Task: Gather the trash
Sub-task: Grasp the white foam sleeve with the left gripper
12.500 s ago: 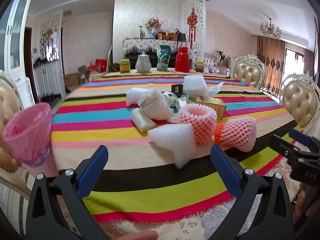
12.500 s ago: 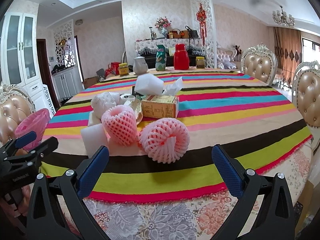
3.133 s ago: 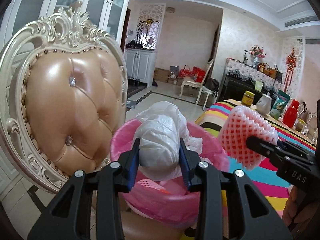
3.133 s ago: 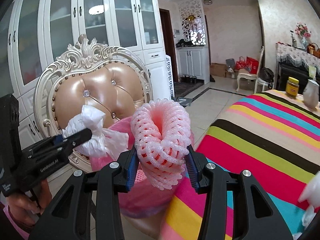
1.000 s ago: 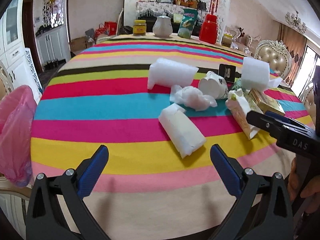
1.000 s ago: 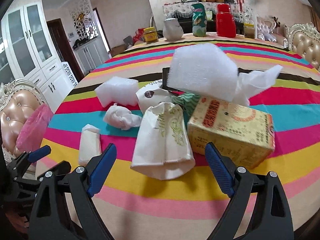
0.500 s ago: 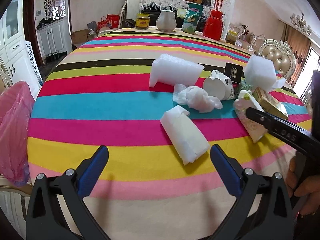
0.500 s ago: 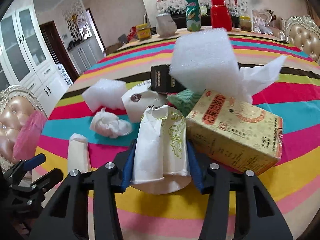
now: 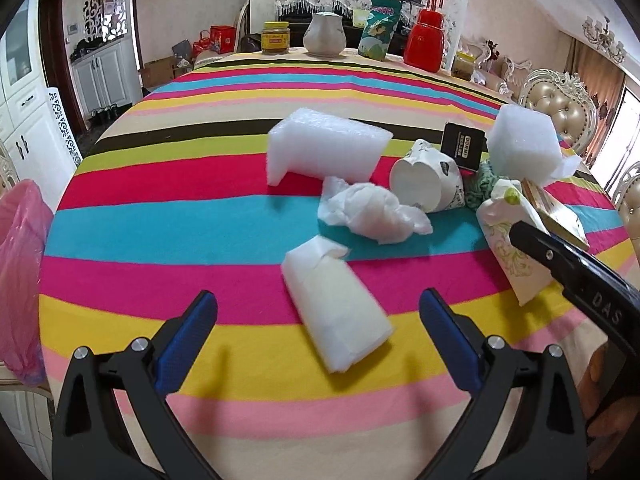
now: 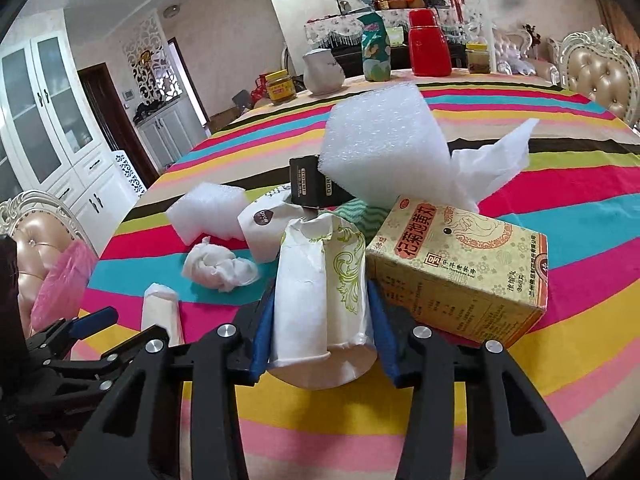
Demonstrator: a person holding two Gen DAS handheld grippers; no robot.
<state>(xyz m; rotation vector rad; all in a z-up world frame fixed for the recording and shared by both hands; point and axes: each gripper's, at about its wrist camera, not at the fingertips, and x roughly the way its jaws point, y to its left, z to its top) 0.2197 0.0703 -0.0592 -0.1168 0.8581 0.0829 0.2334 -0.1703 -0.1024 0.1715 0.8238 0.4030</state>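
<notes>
Right claw (image 10: 320, 340) pinches a crumpled paper cup (image 10: 320, 304) beside the yellow box (image 10: 460, 276)
Its jaws, wide a second ago, have just closed on the cup; the left claw (image 9: 316, 340) gapes around the near foam roll (image 9: 336, 312)

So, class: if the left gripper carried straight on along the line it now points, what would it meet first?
Most likely the white folded foam wrap lying between and just ahead of the left gripper's open jaws on the striped tablecloth; depth is hard to judge.
</notes>
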